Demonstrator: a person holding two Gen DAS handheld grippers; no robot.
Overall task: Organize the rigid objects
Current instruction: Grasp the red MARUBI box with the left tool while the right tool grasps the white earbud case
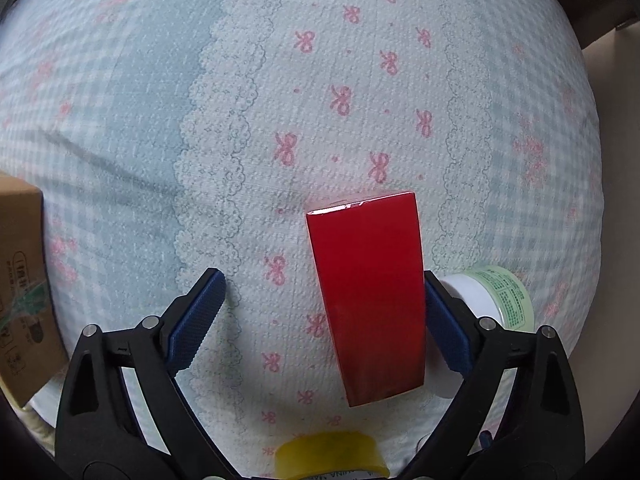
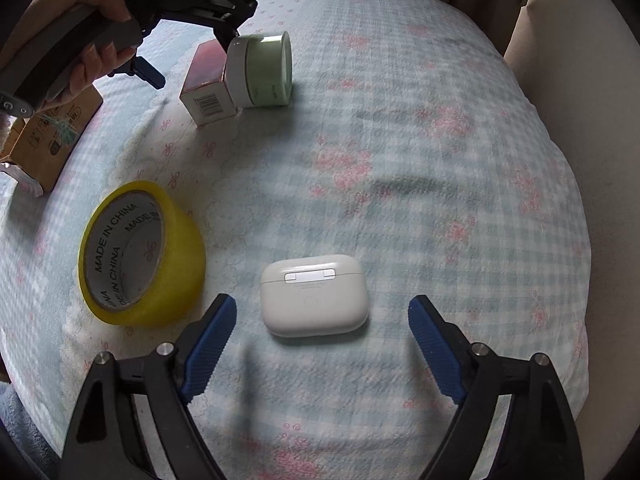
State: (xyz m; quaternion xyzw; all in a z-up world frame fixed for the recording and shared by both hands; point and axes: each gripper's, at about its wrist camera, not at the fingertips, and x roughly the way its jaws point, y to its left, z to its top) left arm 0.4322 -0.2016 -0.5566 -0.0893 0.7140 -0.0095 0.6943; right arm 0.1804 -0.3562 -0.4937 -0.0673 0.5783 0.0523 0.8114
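The left gripper (image 1: 324,300) hangs over the red box (image 1: 370,300), pointing down at it, with its jaws spread. The box sits between the blue pads but off to one side. In the left wrist view its right long edge lies against or just beside the right pad, though I cannot tell if they truly touch. A broad strip of the patterned bedcover (image 1: 320,80) shows between the box and the left pad (image 1: 196,322). So the left gripper is not clamped on the box.

The box lies flat, and its long axis runs straight away from the gripper, roughly in line with the fingers. Just outside the right finger, a green-and-white jar (image 1: 494,300) lies on its side beside the box. A yellow tape roll (image 1: 332,456) sits close under the gripper's body. A cardboard box (image 1: 22,280) lies well off beyond the left finger.

The right gripper (image 2: 322,328) is likewise spread, with the white earbud case (image 2: 314,296) between its fingertips. The case touches neither pad, with clear cloth on both sides. It lies flat, its hinge side turned away from the gripper and its longer side running across the gap from finger to finger. From this side a hand (image 2: 86,40) shows, holding the left gripper's handle.
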